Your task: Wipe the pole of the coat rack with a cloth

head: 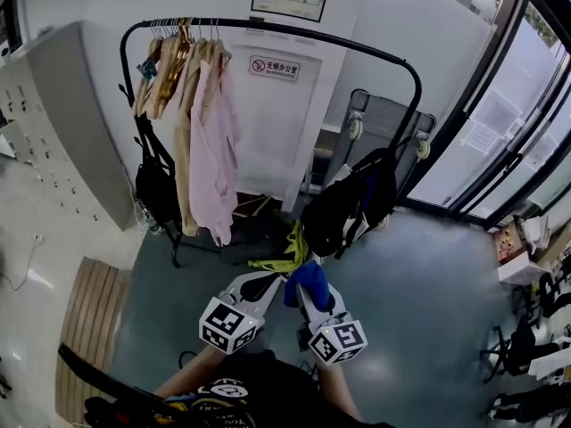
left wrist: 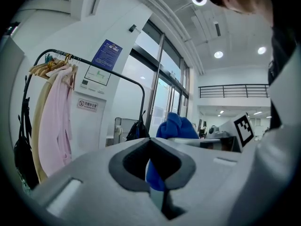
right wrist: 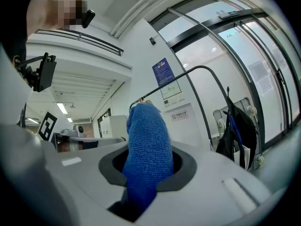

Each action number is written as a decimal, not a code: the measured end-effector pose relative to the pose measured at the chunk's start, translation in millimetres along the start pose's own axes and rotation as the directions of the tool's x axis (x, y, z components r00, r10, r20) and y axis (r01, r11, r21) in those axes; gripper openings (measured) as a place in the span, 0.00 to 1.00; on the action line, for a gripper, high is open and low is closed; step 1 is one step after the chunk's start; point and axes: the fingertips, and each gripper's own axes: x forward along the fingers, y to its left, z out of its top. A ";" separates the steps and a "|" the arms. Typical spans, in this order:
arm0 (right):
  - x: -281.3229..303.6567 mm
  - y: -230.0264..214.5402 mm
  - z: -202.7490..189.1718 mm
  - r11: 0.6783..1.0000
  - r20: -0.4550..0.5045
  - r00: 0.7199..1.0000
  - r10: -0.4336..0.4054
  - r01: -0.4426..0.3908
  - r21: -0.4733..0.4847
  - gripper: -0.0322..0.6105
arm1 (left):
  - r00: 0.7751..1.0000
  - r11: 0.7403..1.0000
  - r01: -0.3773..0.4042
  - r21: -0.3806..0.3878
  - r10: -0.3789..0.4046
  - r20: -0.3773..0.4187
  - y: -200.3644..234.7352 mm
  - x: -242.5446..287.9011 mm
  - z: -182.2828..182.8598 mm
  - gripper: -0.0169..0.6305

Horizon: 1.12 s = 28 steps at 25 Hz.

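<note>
We have not reached the rack yet, so as we judge it the step in hand is carrying the cloth [head: 309,282] up to the pole [head: 339,43]. The right gripper [right wrist: 146,173] has its tongs clamped on the blue cloth, which stands up out of them as a thick roll. The left gripper [left wrist: 154,171] has its tongs drawn together with a blue fold showing in the slot, so it seems to pinch an edge of the same cloth, though we are less sure of that. In the head view the cloth sits at lower centre, well apart from the pole, which arches across the top of the frame and runs down as an upright [head: 412,105] at the right. To do this well, we would aim for the bare stretch of bar to the right of the hanging clothes [head: 210,141], which crowd its upper left end. Laying the roll flat against the metal should give more contact than poking with the tip, and both grips should stay firm so the cloth does not slip out under the drag. On the upright, the black bags [head: 352,208] hang close beside it and could snag, so we would work above them first.
</note>
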 end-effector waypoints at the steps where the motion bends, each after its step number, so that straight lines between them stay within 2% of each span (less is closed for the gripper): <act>1: 0.7 0.2 -1.6 1.000 -0.004 1.000 -0.001 0.001 -0.001 0.19 | 1.000 1.000 -0.001 0.000 0.001 -0.001 1.6 -1.0 -0.5 0.02; 8: 19.8 10.1 -4.0 1.000 -0.006 1.000 0.011 -0.011 0.023 0.19 | 1.000 1.000 -0.019 0.002 0.019 0.011 28.5 -16.3 8.2 0.02; 19: 89.2 53.1 -13.3 0.997 -0.035 0.997 0.072 -0.073 -0.026 0.19 | 0.999 0.999 -0.039 0.006 0.039 0.036 93.1 -44.4 21.6 0.02; 23: 135.4 42.9 -2.9 0.994 -0.030 0.995 0.099 -0.100 -0.050 0.19 | 0.997 0.999 -0.049 0.019 0.048 0.060 122.9 -29.1 34.9 0.02; 28: 208.9 2.1 34.4 0.985 0.001 0.989 0.146 -0.145 -0.097 0.19 | 0.991 0.996 -0.083 0.027 0.080 0.110 173.9 23.1 62.5 0.02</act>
